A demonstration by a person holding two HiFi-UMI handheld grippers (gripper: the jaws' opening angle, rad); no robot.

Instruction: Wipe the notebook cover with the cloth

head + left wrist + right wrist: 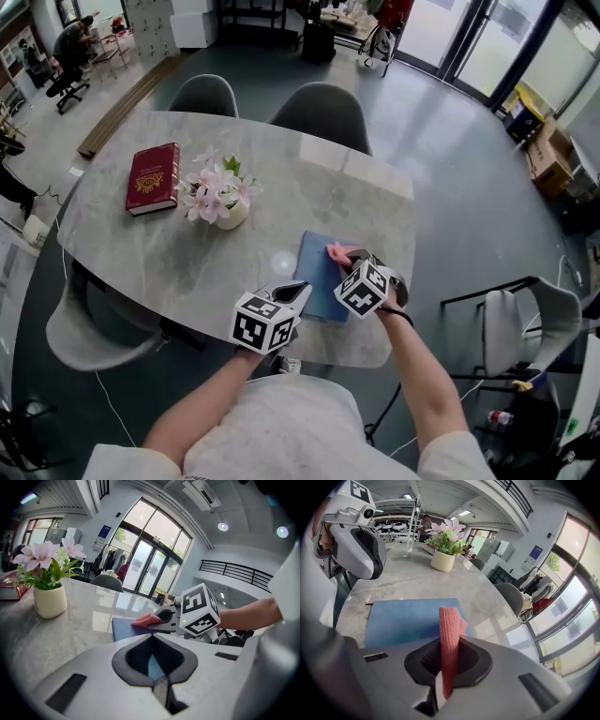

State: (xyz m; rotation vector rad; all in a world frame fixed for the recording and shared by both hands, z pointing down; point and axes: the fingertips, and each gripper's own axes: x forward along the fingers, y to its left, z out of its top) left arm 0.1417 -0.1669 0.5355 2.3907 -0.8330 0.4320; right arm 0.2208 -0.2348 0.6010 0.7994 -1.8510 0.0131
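Note:
A blue notebook lies flat near the front edge of the grey marble table. My right gripper is shut on a pink knitted cloth, which rests on the notebook's right part. In the right gripper view the cloth stands up out of the closed jaws, above the blue cover. My left gripper sits at the notebook's near left edge, jaws shut with nothing gripped. In the left gripper view blue shows through the gap in its pads; ahead are the cloth and the right gripper.
A cream vase of pink flowers and a dark red book stand on the table's left half. Two grey chairs are at the far side, a white chair to the right. The table's front edge is right below the grippers.

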